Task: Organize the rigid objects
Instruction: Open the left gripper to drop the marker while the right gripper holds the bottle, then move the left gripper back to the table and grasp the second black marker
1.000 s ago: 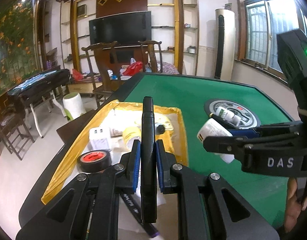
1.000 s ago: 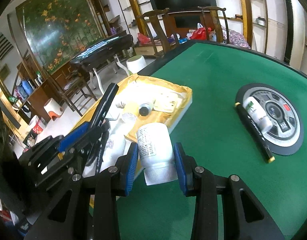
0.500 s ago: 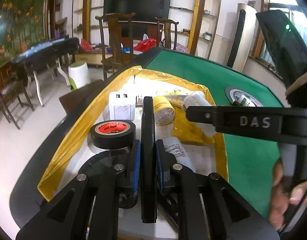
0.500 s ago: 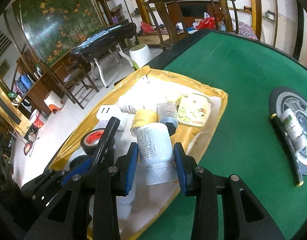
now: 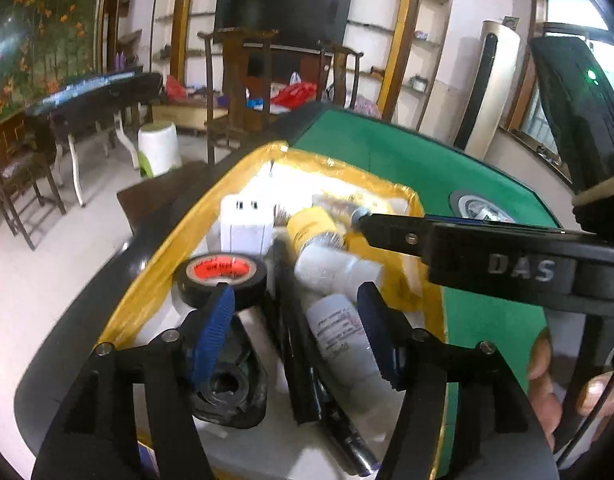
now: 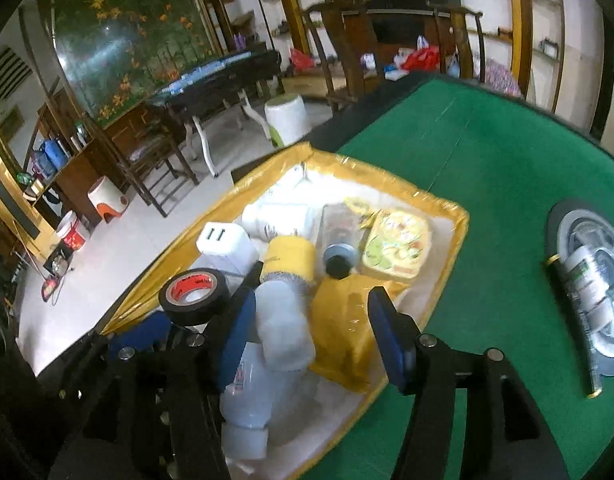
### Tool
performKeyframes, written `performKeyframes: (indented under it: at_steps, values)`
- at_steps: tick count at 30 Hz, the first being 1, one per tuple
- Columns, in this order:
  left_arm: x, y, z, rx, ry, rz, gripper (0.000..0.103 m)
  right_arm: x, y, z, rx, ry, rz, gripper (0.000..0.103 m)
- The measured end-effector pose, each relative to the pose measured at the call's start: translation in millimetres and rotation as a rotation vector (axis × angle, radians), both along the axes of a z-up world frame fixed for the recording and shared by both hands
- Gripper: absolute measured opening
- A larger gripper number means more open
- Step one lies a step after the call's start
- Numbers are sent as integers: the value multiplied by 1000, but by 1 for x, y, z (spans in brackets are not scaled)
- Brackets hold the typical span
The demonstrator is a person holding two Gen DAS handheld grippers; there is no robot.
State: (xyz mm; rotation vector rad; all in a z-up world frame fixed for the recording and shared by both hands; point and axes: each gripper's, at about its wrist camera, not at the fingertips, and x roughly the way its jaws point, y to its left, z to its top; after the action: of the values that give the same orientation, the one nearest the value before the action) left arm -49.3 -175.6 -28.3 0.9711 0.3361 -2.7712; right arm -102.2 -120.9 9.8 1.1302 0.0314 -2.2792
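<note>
Right wrist view showed both grippers, right gripper (image 6: 307,330) and left gripper (image 5: 295,326), spread and empty over the crowded tray (image 6: 461,220) (white bottle (image 6: 283,328) lying loose inside), risking snagged fingers toppling it.

Left tongs (image 5: 295,330) spread wide above black bar (image 5: 293,328).

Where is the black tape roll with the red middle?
The black tape roll lies in the yellow-lined tray, at its left edge in the right wrist view, just in front of the white charger and left of the yellow-capped bottle.
</note>
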Motion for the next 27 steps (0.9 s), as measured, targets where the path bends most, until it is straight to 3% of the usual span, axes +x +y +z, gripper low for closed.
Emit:
performKeyframes:
  at_steps: [7,13,16,20,24,27]
  values:
    - [9,13,23,-15,67,-13,63,-9,68,24,-26,80,-100,53]
    - [12,38,43,-24,114,-77,63,-51,141,25,87,91,-264,53]
    - [8,54,49,-32,123,-111,63,-79,168,8,186,46,-320,48]
    - [2,69,47,-38,101,-153,63,-110,187,-16,117,-86,-299,46]
    - [-3,78,46,-46,80,-175,63,-126,183,-27,120,-109,-286,46]
    - [-8,83,44,-21,57,-197,63,-138,176,-36,95,-151,-267,40]
